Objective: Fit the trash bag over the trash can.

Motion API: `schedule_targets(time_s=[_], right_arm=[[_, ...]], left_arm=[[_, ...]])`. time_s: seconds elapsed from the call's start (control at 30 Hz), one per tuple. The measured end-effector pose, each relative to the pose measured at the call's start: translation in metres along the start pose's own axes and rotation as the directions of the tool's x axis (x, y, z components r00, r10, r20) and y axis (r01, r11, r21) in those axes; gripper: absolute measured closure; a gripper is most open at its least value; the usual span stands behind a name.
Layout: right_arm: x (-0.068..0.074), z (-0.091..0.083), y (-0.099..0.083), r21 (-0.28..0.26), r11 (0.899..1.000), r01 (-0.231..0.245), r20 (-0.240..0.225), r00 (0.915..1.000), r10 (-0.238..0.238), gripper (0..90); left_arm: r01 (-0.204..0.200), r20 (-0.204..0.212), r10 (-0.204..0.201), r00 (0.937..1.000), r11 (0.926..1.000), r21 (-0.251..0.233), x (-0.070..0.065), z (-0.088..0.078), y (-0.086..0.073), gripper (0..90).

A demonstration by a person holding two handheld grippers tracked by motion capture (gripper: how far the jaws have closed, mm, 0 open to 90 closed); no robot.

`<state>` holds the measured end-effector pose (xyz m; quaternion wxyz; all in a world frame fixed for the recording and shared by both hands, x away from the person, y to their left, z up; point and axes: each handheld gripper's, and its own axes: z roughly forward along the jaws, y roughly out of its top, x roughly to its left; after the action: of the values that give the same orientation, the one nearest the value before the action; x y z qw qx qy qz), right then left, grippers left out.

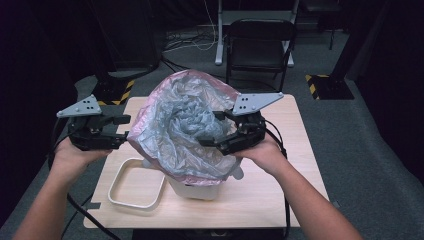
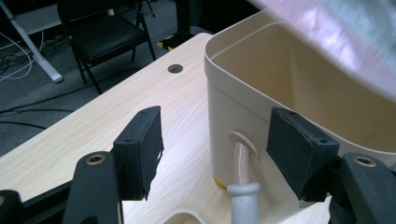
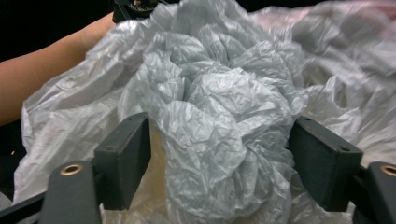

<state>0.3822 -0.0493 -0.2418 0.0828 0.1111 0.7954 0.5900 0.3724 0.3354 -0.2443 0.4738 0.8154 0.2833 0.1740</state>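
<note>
A cream bin [image 1: 200, 189] stands at the middle of the light wooden table [image 1: 280, 175]. A crumpled grey-pink plastic bag [image 1: 175, 125] billows over its top. My left gripper [image 1: 122, 131] sits at the bag's left edge. In the left gripper view, that gripper [image 2: 217, 135] is open, its pads level with the bin's [image 2: 224, 37] outer wall and white handle [image 2: 243, 186], and the bag [image 2: 336, 32] hangs above. My right gripper [image 1: 210, 130] reaches into the bag from the right. Its jaws [image 3: 222, 135] stand wide apart around a bunched wad of bag [image 3: 224, 93].
A white rectangular ring-shaped lid [image 1: 136, 182] lies on the table left of the bin. A cable hole [image 2: 175, 68] is in the tabletop. A black folding chair [image 1: 260, 42] and a desk leg stand on the grey floor beyond the table's far edge.
</note>
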Motion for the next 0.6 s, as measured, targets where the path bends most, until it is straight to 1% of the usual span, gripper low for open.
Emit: schedule_targets(time_s=[0.1, 0.2, 0.4, 0.6], right_arm=[[0.000, -0.002, 0.004, 0.001, 1.000, -0.003, 0.004, 1.0000, 0.003, 19.0], [0.001, -0.005, 0.005, -0.016, 1.000, -0.002, 0.007, 1.0000, 0.002, 17.6], [0.002, -0.013, 0.004, -0.062, 0.998, 0.000, 0.004, 1.0000, 0.000, 18.5], [0.002, -0.022, 0.001, -0.090, 0.996, 0.002, 0.023, 0.9997, 0.000, 20.2]], left_arm=[[-0.008, 0.000, 0.008, 1.0000, 1.0000, -0.005, -0.002, -0.003, 0.001, 35.1], [-0.014, -0.005, 0.014, 0.9999, 0.9999, -0.004, -0.002, -0.005, 0.002, 35.0], [-0.018, -0.016, 0.017, 0.9997, 0.9998, -0.001, -0.001, -0.009, 0.001, 34.9], [-0.010, -0.032, 0.010, 0.9994, 0.9999, 0.002, 0.002, -0.014, -0.003, 34.9]])
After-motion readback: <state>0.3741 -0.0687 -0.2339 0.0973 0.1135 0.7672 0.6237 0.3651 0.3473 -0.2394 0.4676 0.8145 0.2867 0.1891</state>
